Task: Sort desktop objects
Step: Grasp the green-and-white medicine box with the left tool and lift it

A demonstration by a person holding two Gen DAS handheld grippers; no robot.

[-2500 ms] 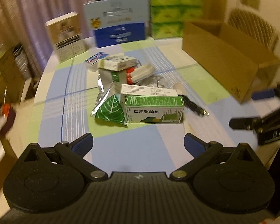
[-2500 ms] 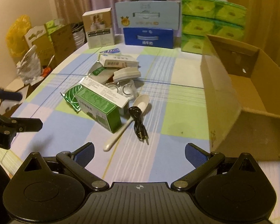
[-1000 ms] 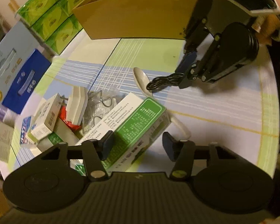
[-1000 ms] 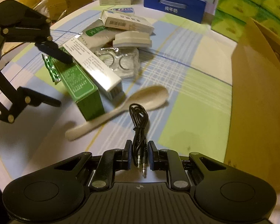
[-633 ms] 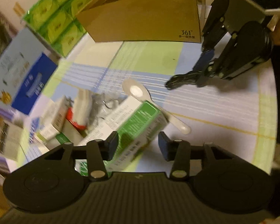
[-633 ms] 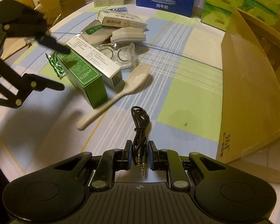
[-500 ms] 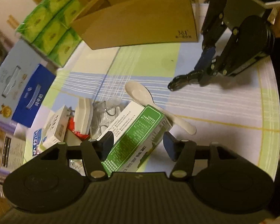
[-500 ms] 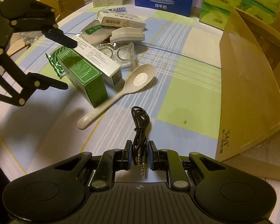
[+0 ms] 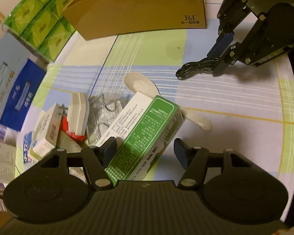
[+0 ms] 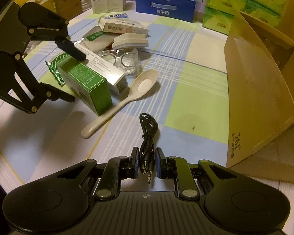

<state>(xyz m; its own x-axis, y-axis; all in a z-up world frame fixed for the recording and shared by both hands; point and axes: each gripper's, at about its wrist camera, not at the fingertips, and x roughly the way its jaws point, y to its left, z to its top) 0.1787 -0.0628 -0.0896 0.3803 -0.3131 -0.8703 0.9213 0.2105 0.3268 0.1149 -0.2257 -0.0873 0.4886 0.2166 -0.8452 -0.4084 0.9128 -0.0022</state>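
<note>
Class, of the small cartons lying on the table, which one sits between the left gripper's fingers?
The green-and-white carton, beside the cream spoon; the other white carton lies farther back in the pile.

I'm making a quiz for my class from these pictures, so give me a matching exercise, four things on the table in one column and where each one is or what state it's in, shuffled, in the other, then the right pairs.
Things
1. black audio cable
2. green box
3. cream spoon
4. cardboard box

States
A. lying flat, bowl up, untouched
B. open, on the table's right side
C. pinched in the right gripper
D. between the left gripper's open fingers

Pairs: 1-C, 2-D, 3-A, 4-B
</note>
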